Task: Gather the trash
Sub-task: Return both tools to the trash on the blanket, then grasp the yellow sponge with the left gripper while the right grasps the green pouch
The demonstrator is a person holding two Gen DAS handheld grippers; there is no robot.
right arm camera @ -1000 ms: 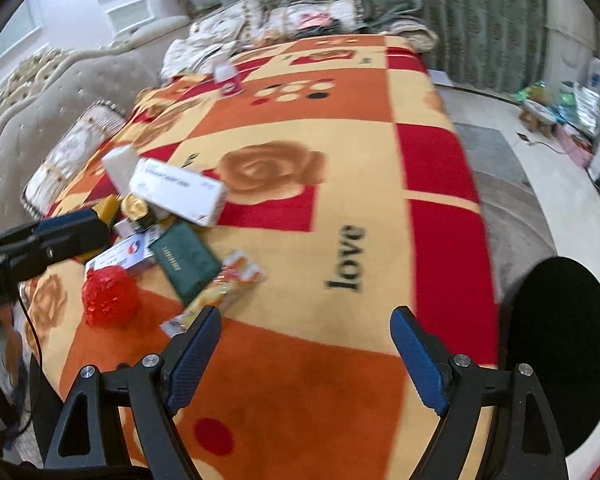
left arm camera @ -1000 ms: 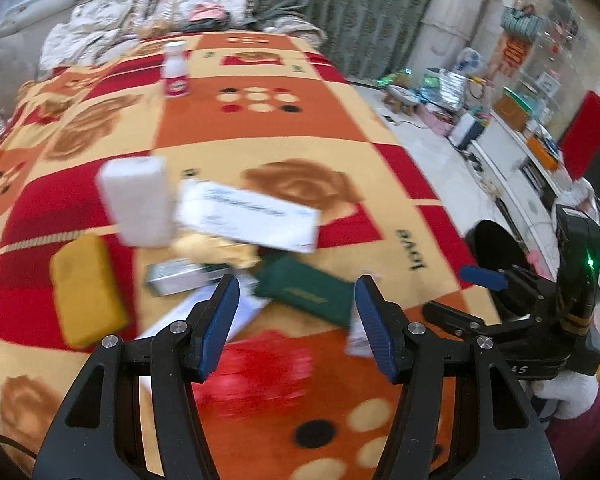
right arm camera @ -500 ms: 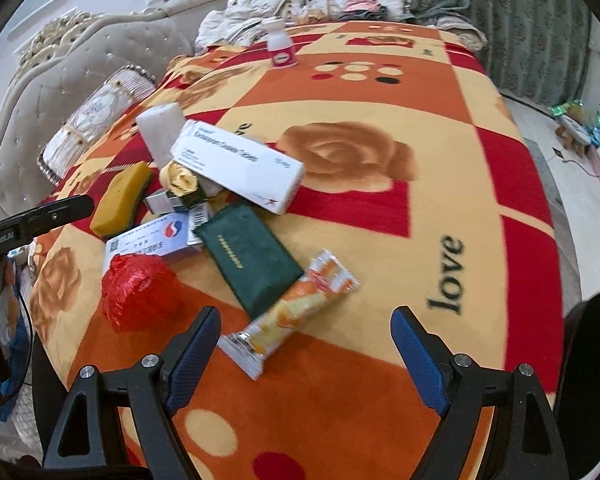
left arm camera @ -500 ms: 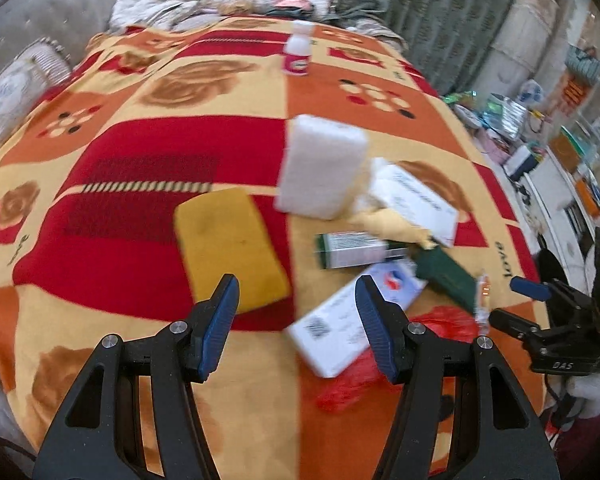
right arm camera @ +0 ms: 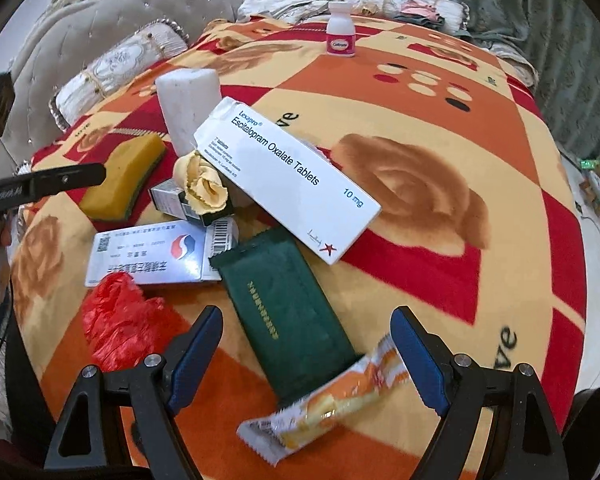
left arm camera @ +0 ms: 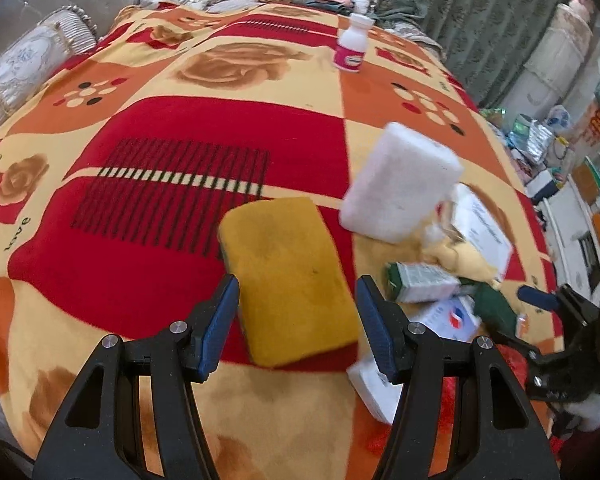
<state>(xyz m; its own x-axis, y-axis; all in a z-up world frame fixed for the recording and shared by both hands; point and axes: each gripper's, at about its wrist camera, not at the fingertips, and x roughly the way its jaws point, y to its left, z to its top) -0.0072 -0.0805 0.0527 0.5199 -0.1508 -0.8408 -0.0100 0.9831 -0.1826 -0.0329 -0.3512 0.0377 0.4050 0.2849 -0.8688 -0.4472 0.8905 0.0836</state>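
A pile of trash lies on a patterned blanket (right arm camera: pixel 440 128). My left gripper (left arm camera: pixel 298 324) hangs open over the near end of a yellow sponge (left arm camera: pixel 290 276), pads apart from it. A white foam block (left arm camera: pixel 400 184) stands just behind. My right gripper (right arm camera: pixel 306 354) is open above a dark green packet (right arm camera: pixel 288 316) and an orange snack wrapper (right arm camera: pixel 332 404). Around them lie a white Lexapro tablet box (right arm camera: pixel 288 176), a crumpled yellow paper (right arm camera: pixel 204 188), a blue-white box (right arm camera: pixel 148 256), a small dark carton (right arm camera: pixel 172 200) and a red plastic bag (right arm camera: pixel 120 328).
A small white bottle with a pink label (right arm camera: pixel 340 30) stands at the far end of the blanket. Cushions (right arm camera: pixel 112 68) and a tufted sofa back lie to the left. A green curtain (left arm camera: pixel 480 20) hangs behind. Cluttered floor (left arm camera: pixel 540 140) shows at the right.
Both grippers swept left across the blanket and sank. The left now frames the yellow sponge instead of the pile's middle. The right came from the bare blanket onto the green packet and wrapper.
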